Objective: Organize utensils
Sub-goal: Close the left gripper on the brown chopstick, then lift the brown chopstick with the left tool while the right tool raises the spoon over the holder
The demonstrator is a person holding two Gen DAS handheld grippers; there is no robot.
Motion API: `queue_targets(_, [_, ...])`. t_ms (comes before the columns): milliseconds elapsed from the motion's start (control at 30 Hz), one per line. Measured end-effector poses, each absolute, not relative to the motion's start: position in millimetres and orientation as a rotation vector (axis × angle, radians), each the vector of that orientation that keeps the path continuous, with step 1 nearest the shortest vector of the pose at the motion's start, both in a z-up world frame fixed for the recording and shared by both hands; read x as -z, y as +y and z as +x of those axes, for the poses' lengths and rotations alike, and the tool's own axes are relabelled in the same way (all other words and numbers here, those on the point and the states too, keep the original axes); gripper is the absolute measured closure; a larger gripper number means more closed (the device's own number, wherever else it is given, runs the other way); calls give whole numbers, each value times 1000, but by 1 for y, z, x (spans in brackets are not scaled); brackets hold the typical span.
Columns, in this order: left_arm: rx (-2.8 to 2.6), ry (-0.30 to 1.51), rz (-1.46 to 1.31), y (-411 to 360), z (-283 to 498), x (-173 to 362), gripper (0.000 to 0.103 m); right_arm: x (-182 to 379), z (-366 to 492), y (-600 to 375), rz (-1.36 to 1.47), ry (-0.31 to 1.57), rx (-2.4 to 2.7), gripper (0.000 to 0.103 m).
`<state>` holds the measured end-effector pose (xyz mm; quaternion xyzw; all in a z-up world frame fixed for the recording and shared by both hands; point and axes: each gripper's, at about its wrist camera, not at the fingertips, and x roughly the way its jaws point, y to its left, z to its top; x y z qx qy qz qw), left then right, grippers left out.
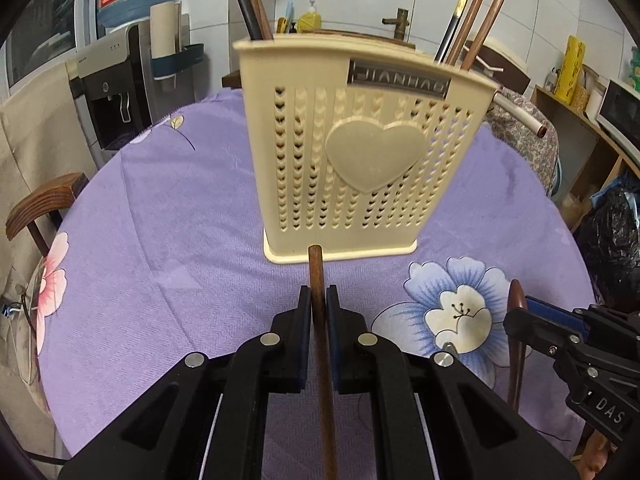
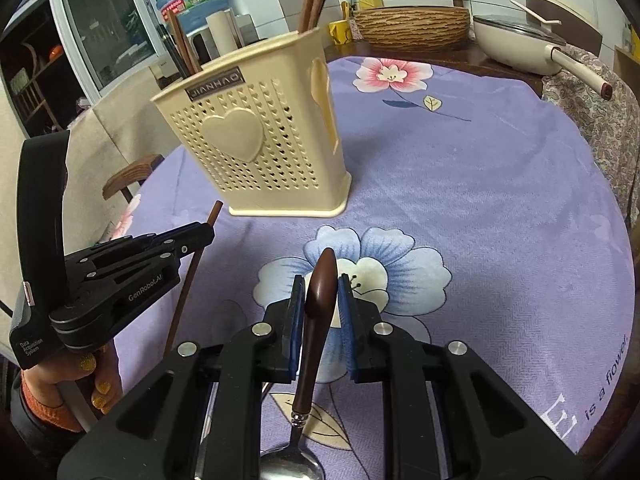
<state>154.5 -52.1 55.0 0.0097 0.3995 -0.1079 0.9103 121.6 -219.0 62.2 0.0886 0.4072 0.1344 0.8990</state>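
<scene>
- The left gripper (image 1: 319, 300) has its fingers (image 1: 305, 312) pinching a thin brown chopstick (image 1: 320, 320). The stick runs straight between the pads, and its blunt end shows just in front of the base of the utensil holder (image 1: 352, 152).
- The right gripper (image 2: 319, 292) has its fingers (image 2: 297, 308) pressed on the dark brown handle of a spoon (image 2: 318, 320). The handle tip points toward the holder; the metal bowl of the spoon hangs low, close to the camera.
- A hand (image 2: 90, 380) in an orange sleeve carries the left gripper, to the left of the holder in the right wrist view.
- The holder is cream plastic with heart-shaped holes, a big raised heart and a metal name plate. It stands upright on the worktop (image 1: 180, 240), which has a purple cloth with flowers.
- Several brown and black chopsticks (image 1: 476, 20) already stand in the holder, leaning at its two ends; the middle of its top looks free.
- In front of the holder and to its right the cloth is bare up to the round edge.
- Behind the holder are a wooden basin (image 2: 412, 24) and a pan (image 2: 532, 40).
</scene>
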Motion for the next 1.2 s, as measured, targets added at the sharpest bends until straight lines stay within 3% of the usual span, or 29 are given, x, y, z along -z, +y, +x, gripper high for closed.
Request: queue_targets(1200, [294, 551, 18, -26, 98, -169, 96, -166, 86, -212, 94, 625, -346, 87])
